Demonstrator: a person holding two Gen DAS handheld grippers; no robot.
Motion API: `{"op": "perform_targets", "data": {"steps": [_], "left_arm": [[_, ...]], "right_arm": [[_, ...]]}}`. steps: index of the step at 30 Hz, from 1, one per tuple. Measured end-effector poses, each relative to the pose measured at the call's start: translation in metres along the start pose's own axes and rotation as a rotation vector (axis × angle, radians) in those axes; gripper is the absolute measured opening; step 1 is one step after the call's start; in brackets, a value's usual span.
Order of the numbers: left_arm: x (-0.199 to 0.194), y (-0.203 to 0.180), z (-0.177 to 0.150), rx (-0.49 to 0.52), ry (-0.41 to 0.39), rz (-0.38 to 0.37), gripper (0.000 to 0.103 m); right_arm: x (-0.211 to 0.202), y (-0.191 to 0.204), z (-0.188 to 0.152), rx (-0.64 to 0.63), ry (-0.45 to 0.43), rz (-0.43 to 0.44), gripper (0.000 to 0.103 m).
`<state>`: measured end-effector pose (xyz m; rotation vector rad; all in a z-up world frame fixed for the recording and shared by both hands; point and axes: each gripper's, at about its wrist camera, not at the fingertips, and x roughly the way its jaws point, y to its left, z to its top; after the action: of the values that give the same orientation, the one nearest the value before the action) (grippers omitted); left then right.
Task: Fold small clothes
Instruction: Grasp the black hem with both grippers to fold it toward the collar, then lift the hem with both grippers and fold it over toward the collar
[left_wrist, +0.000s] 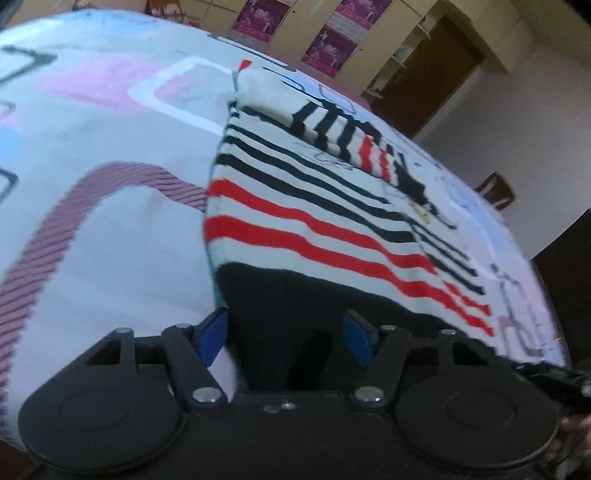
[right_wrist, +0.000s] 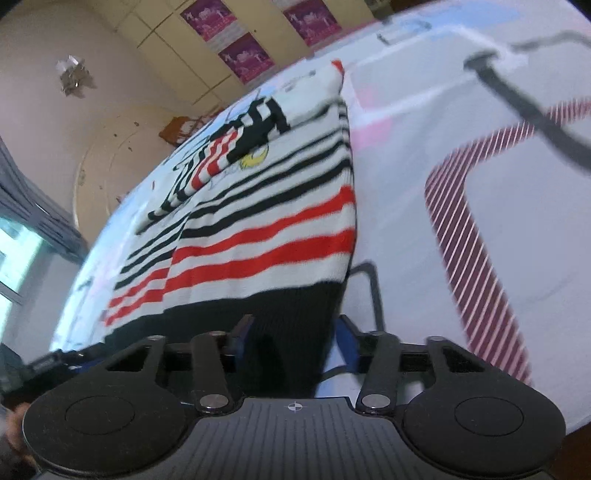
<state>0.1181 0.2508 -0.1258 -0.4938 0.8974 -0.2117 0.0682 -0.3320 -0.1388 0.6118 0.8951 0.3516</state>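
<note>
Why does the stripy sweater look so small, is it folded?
Partly folded: the stripy sweater lies flat on the bedsheet, its sleeve laid across the body.

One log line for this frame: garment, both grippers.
striped sweater: flat on printed sheet | left gripper: open, straddling black hem | right gripper: open, straddling black hem

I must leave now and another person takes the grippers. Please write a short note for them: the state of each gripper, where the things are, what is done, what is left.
Left gripper: jaws apart, black hem of the striped sweater between them, not clamped.
Right gripper: jaws apart around the hem's other corner, pads not pressing.
Sweater: lying flat on the patterned bedsheet, hem nearest you.
Done: one sleeve is folded in across the chest.
Left: close on both hem corners, fold the hem up toward the collar, smooth.
</note>
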Motion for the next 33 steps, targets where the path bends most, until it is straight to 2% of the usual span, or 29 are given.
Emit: {"op": "perform_targets", "data": {"steps": [2, 5, 9, 12, 13, 15, 16, 17, 19, 20, 21, 23, 25, 27, 28, 30, 33], "left_arm": [[0.005, 0.008, 0.003, -0.045, -0.003, -0.057, 0.065], [0.014, 0.017, 0.012, -0.11, 0.003, -0.141, 0.065], [0.014, 0.016, 0.007, -0.106, 0.03, -0.198, 0.061], [0.01, 0.015, -0.002, -0.102, 0.032, -0.221, 0.061], [0.011, 0.015, -0.002, -0.108, 0.029, -0.222, 0.06], [0.017, 0.018, 0.003, -0.134, 0.027, -0.214, 0.046], [0.021, 0.018, 0.006, -0.143, 0.028, -0.197, 0.042], [0.024, 0.018, 0.008, -0.142, 0.029, -0.19, 0.036], [0.028, 0.017, 0.01, -0.127, 0.024, -0.167, 0.022], [0.028, 0.017, 0.01, -0.127, 0.023, -0.146, 0.009], [0.025, 0.017, 0.01, -0.132, 0.01, -0.146, 0.008], [0.008, 0.017, 0.007, -0.145, -0.076, -0.203, 0.008], [-0.002, 0.014, 0.004, -0.129, -0.123, -0.191, 0.008], [0.008, 0.011, 0.003, -0.079, -0.077, -0.107, 0.008], [0.021, 0.011, 0.001, -0.061, -0.022, -0.046, 0.008], [0.025, 0.012, 0.0, -0.099, -0.036, -0.058, 0.007], [0.018, 0.007, 0.003, -0.094, -0.059, -0.053, 0.007]], "right_arm": [[0.001, -0.005, 0.003, 0.055, -0.003, 0.027, 0.044], [0.004, -0.005, 0.008, 0.068, 0.009, 0.06, 0.044], [0.007, -0.011, 0.005, 0.116, 0.03, 0.108, 0.029], [0.003, -0.013, -0.003, 0.128, 0.044, 0.147, 0.029], [0.002, -0.013, -0.004, 0.128, 0.044, 0.151, 0.029], [0.005, -0.014, -0.002, 0.15, 0.04, 0.158, 0.027], [0.007, -0.014, 0.0, 0.159, 0.037, 0.157, 0.013], [0.009, -0.014, 0.001, 0.161, 0.036, 0.152, 0.009], [0.014, -0.013, 0.003, 0.157, 0.033, 0.144, 0.006], [0.014, -0.012, 0.003, 0.143, 0.034, 0.134, 0.006], [0.012, -0.01, 0.004, 0.129, 0.025, 0.127, 0.005], [-0.002, -0.003, 0.005, 0.095, -0.026, 0.137, 0.005], [-0.018, 0.001, 0.007, 0.075, -0.081, 0.165, 0.005], [-0.02, 0.001, 0.007, 0.047, -0.085, 0.142, 0.005], [-0.013, -0.001, 0.006, 0.031, -0.053, 0.108, 0.005], [0.004, -0.007, 0.003, 0.025, 0.027, 0.036, 0.005], [-0.006, -0.005, 0.005, 0.048, -0.029, 0.079, 0.005]]}}
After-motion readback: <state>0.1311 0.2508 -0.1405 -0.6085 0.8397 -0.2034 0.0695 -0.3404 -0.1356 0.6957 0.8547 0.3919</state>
